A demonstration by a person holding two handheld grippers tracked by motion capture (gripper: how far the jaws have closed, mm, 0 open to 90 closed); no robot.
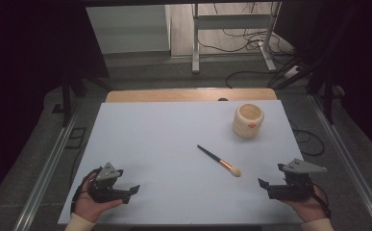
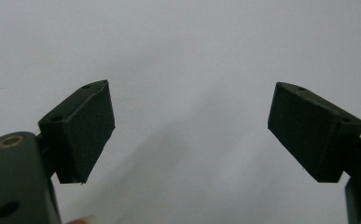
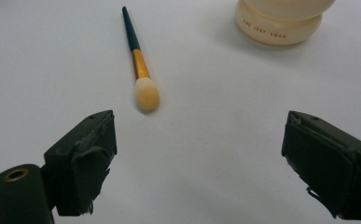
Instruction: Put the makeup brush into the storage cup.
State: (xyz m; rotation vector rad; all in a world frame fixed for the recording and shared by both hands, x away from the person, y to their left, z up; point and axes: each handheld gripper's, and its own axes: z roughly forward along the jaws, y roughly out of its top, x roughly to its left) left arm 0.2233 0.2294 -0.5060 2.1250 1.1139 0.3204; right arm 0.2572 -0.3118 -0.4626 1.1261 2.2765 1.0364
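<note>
My left tongs (image 1: pixel 134 189) and right tongs (image 1: pixel 262 183) both wide open, holding nothing, low over the white tabletop (image 1: pixel 164 139), makeup brush (image 1: pixel 219 161) lying between them, cream jar (image 1: pixel 248 121) beyond.

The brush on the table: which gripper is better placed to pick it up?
Probably the right gripper. The brush lies just beyond its open fingers, while the left gripper sits farther away and faces bare table.

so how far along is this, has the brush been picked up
Nothing looks done. The brush lies flat on the table, apart from the cup. Both claws, left and right, are open and hold nothing, the right one facing the brush. Grasping and any placing are left.
</note>
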